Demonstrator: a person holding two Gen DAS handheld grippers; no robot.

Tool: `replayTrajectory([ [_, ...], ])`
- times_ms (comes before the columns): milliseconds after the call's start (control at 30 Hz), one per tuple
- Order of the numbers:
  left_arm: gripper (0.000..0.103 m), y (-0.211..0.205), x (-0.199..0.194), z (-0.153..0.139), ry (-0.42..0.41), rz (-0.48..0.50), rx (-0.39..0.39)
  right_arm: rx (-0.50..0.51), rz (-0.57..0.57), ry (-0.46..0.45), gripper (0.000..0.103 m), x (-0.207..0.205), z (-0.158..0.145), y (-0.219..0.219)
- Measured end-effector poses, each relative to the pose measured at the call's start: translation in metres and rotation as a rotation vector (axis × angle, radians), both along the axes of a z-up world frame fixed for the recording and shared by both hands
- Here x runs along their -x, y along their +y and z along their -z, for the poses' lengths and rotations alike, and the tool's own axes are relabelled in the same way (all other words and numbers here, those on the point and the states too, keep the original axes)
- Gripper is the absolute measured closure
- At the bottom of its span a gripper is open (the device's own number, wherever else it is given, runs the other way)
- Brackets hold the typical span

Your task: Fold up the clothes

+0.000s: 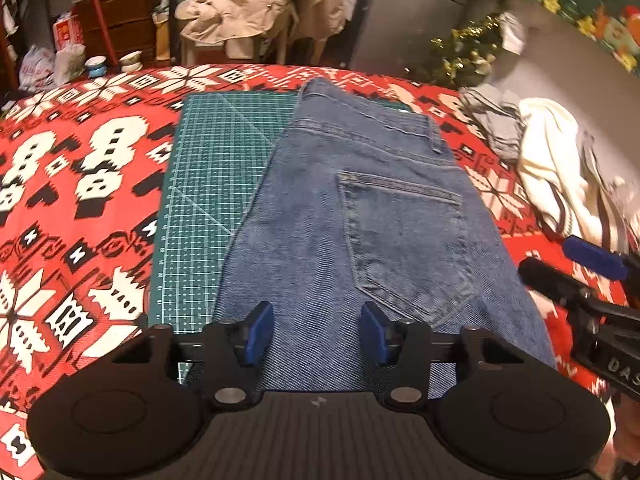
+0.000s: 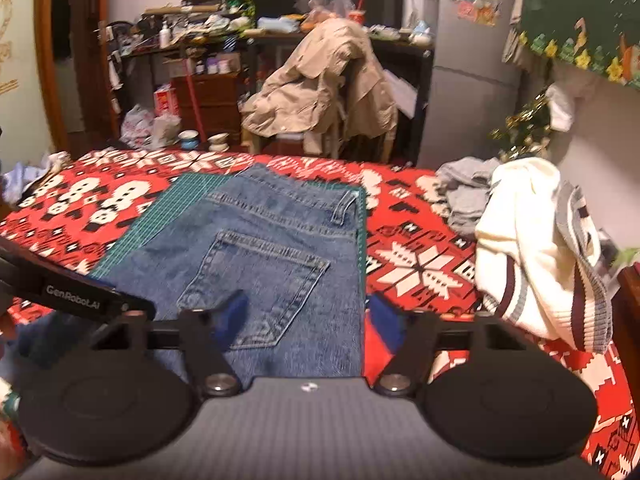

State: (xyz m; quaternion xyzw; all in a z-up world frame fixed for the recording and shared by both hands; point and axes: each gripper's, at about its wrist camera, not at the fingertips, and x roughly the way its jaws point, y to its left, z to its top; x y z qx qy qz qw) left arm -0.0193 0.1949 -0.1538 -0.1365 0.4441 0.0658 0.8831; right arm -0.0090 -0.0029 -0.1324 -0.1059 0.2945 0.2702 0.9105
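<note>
Red patterned tablecloth [image 2: 420, 216], green mat [image 1: 208, 184], cluttered room

A: What covers the counter?

B: A red patterned cloth [image 1: 80, 208] covers it. A green cutting mat [image 1: 208, 184] lies on the cloth.

A: And on the mat?

B: Blue jeans [image 1: 360, 216]. Beside them, on the cloth, lie a white sweater [image 2: 532, 248] and a grey garment [image 2: 464, 196].

The jeans' [image 1: 360, 216] near end is hidden behind both tongs' bodies. Shelf clutter [image 2: 224, 20] at the far wall is too blurred to identify.
</note>
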Motion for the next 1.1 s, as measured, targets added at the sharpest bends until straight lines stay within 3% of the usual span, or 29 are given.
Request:
replayTrajectory([
  [167,0.097,0.006,0.001,0.0,-0.03,-0.003,0.094,-0.04,0.038,-0.017,0.059,-0.005,0.007,0.012],
  [267,0.098,0.007,-0.004,0.0,-0.061,-0.022,0.132,-0.044,0.038,-0.021,0.072,-0.008,0.011,0.024],
  [300,0.099,0.008,-0.006,0.0,-0.068,-0.024,0.155,-0.041,0.025,-0.01,0.086,-0.009,0.012,0.029],
  [333,0.1,0.009,-0.009,0.002,-0.075,-0.018,0.197,-0.044,0.001,0.016,0.093,-0.012,0.015,0.034],
  [433,0.103,0.009,-0.02,0.009,-0.079,0.004,0.279,-0.031,-0.056,0.077,0.096,-0.021,0.029,0.05],
  [567,0.102,0.002,-0.031,0.021,-0.043,0.023,0.274,0.042,-0.101,0.107,0.096,-0.025,0.055,0.066],
  [767,0.102,-0.001,-0.028,0.021,-0.04,0.056,0.233,0.066,-0.165,0.077,0.099,-0.017,0.057,0.053],
  [967,0.103,-0.006,-0.02,0.018,-0.035,0.105,0.248,-0.036,-0.055,0.126,0.095,-0.03,0.044,0.014],
  [1100,0.103,-0.012,-0.017,0.022,-0.011,0.114,0.246,-0.024,-0.008,0.172,0.095,-0.048,0.051,0.0],
])
